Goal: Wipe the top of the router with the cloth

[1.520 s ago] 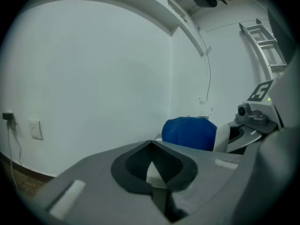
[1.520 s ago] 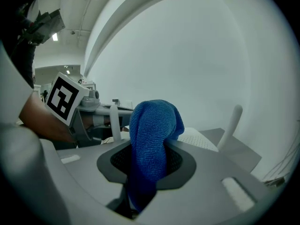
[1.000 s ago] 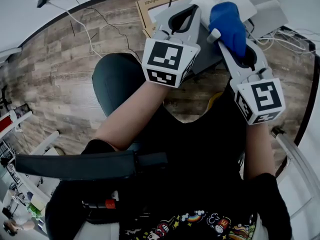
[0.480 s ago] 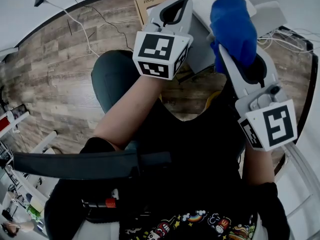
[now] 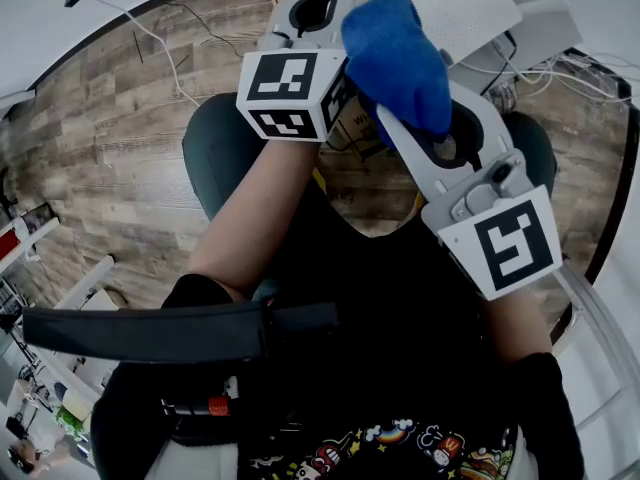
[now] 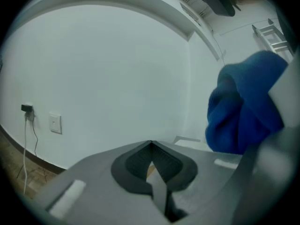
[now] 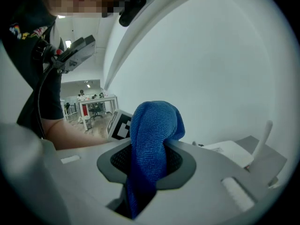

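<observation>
Right gripper (image 7: 151, 157): jaws are clamping the blue cloth (image 7: 154, 123), which is bunching up above them and hanging down between them; left gripper (image 6: 151, 144): jaws are meeting at the tips and gripping nothing, the cloth showing just to their right; white router (image 5: 462, 4): is lying at the top of the head view, beyond both grippers, above the wood floor (image 5: 130, 148); in the right gripper view it is sitting to the right of the cloth, apart from it
</observation>
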{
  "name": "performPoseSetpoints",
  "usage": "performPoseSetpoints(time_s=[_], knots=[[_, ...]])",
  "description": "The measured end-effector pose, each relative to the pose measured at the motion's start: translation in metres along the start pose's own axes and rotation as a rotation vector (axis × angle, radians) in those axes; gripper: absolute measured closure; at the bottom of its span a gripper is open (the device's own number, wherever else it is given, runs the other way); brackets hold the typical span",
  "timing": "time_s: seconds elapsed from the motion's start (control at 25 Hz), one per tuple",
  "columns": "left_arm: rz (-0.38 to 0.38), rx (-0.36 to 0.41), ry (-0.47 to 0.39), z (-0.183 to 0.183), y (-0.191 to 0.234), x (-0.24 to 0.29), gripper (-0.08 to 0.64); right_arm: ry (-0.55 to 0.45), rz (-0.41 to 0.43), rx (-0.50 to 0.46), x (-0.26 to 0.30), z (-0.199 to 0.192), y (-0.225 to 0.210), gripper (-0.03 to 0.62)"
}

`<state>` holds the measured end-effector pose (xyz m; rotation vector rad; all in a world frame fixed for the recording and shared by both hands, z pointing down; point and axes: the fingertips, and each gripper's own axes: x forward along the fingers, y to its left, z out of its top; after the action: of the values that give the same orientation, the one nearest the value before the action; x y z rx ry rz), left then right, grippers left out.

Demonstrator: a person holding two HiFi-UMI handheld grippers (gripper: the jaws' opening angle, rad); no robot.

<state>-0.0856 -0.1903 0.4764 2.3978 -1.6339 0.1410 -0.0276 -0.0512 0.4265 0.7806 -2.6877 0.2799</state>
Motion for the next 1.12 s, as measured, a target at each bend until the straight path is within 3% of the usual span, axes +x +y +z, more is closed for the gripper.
performPoseSetpoints(time_s=[0.24,0.6,1.12], knots=[[-0.004,-0.025,0.020,-0.010,0.000,-0.001,0.560,0.080,-0.049,0.074,0.008,-0.044,-0.005,0.466],[-0.029,-0.013,0.023,-0.014,-0.009,0.003,0.560,0.141,-0.122,0.090,0.004,-0.088,-0.032,0.467],[-0.064,0.019,0.003,0.004,-0.027,0.007,0.560,-0.040,-0.169,0.025,-0.018,0.002,-0.047,0.466]])
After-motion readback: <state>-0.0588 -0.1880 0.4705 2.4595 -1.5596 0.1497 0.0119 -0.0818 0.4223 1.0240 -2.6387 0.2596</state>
